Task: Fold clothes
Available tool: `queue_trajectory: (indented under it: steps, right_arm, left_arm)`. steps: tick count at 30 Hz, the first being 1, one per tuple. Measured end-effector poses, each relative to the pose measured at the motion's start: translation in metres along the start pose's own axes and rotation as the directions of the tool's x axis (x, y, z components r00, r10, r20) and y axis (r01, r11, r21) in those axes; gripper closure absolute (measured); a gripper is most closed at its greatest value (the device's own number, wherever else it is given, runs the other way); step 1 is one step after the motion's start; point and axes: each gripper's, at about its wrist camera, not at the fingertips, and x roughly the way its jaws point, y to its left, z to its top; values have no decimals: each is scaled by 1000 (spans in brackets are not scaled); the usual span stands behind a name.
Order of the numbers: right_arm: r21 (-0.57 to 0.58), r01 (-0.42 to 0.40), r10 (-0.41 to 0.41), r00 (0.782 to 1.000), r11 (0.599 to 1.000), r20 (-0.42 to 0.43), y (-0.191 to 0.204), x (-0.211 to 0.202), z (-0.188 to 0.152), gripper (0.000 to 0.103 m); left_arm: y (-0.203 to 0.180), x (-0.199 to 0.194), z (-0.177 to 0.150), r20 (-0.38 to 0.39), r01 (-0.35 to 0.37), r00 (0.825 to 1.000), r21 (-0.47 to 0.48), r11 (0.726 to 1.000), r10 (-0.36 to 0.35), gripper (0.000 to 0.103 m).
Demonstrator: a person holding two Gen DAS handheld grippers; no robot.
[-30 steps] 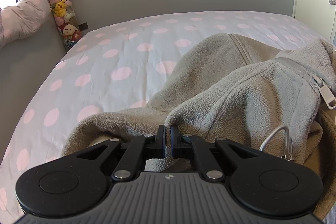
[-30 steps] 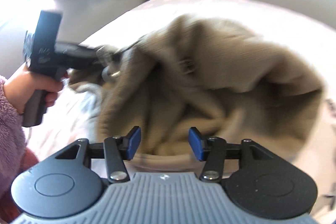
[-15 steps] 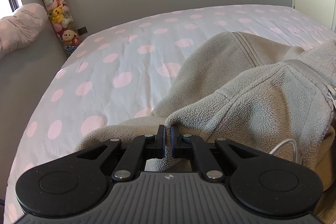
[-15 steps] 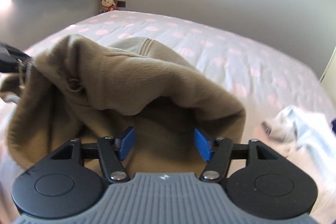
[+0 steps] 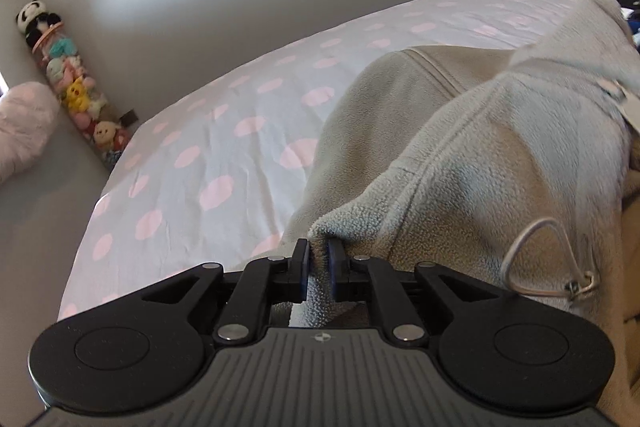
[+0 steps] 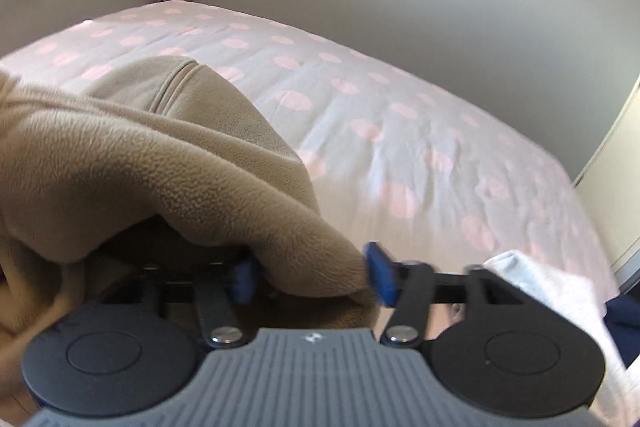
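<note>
Fleece jacket: taupe-grey, heaped on the near part of the bed, its bulk toward the near edge; a zip seam runs over the top of the heap, and a zip pull shows at the right side of the left wrist view.
Left gripper: jaws nearly shut, pinching a thin fold of the jacket's hem edge; the fleece passes between the pads and hangs down behind them.
Right gripper: jaws partly apart and closing; a rounded lobe of the jacket lies between the blue pads, touching the right pad, while the left pad is half covered by cloth, so whether both press on it cannot be told.
Bed sheet: pale with pink dots, bare from the heap to the far edge.
Cord loop: grey, with a small metal clip, lying on the jacket at the right.
White garment: crumpled near the right near corner of the bed, just behind the right gripper's arm.
Plush-toy column: stands against the wall at the far left corner, a panda on top.
Pink pillow: on the grey headboard ledge, left.
</note>
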Motion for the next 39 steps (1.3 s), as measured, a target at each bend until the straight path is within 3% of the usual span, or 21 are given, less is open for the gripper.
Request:
queue_trajectory:
  steps: [1, 4, 8, 11, 13, 18, 23, 24, 26, 31, 35, 39]
  right_arm:
    - [7, 12, -12, 1000, 1000, 5, 1, -2, 3, 71]
    - [45, 60, -62, 997, 997, 47, -2, -18, 15, 78]
    - [76, 97, -108, 980, 992, 165, -6, -62, 45, 80]
    - [52, 113, -123, 956, 992, 265, -5, -106, 75, 80]
    - [36, 120, -125, 935, 992, 333, -5, -138, 95, 80]
    - [-26, 166, -134, 873, 986, 470, -6, -217, 134, 80]
    - [-65, 175, -111, 828, 982, 550, -13, -274, 156, 79]
    - [-58, 153, -97, 834, 987, 544, -18, -278, 157, 79]
    - [-44, 111, -73, 857, 993, 510, -26, -277, 155, 78]
    - [-30, 27, -14, 938, 999, 347, -32, -225, 117, 77]
    - [-35, -1, 8, 975, 999, 224, -21, -167, 83, 77]
    - [14, -4, 3, 996, 1000, 94, -20, -106, 58, 77]
  left_arm:
    - [3, 0, 0, -3, 14, 1000, -35, 999, -14, 97]
    - [17, -6, 4, 10, 34, 999, -146, 989, -33, 100]
    - [44, -38, 21, 78, 35, 997, -241, 970, -16, 100]
    - [64, -74, 43, 148, 10, 989, -256, 967, 29, 100]
    - [78, -105, 58, 210, -34, 973, -260, 965, 91, 100]
    - [120, -192, 91, 362, -96, 909, -304, 948, 208, 100]
    - [138, -247, 106, 438, -67, 869, -355, 933, 230, 101]
    - [136, -252, 108, 449, -60, 864, -359, 931, 229, 101]
    - [130, -254, 107, 440, -59, 872, -339, 939, 213, 101]
    - [110, -214, 84, 332, -43, 933, -282, 958, 139, 101]
    - [88, -170, 60, 231, -37, 968, -244, 969, 95, 101]
    - [66, -127, 37, 125, -14, 991, -204, 979, 41, 101]
